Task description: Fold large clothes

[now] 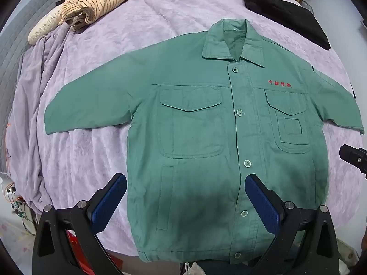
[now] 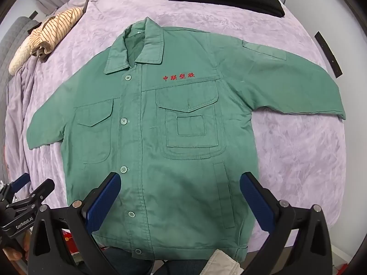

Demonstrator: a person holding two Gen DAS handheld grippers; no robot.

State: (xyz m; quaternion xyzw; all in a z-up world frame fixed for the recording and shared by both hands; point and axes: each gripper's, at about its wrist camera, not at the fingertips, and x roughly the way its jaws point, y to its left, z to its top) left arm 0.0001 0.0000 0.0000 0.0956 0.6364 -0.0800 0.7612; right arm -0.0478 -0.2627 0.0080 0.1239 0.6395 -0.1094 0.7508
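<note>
Both grippers hover over the hem of the jacket point(image 1: 206, 137), the left gripper point(image 1: 185, 204) and the right gripper point(image 2: 181, 202) each with fingers point(image 1: 110, 204) spread wide and holding nothing. Beneath them the bed point(image 1: 103, 45), under a purple blanket, carries the green jacket spread flat, front up and buttoned, sleeves out to both sides. Farther off lie a black garment point(image 1: 286, 13) and a striped top point(image 1: 101, 2). Likely risks: the plush blanket gets pinched along with the cloth, or the stiff sleeves slide and the fold goes crooked.
</note>
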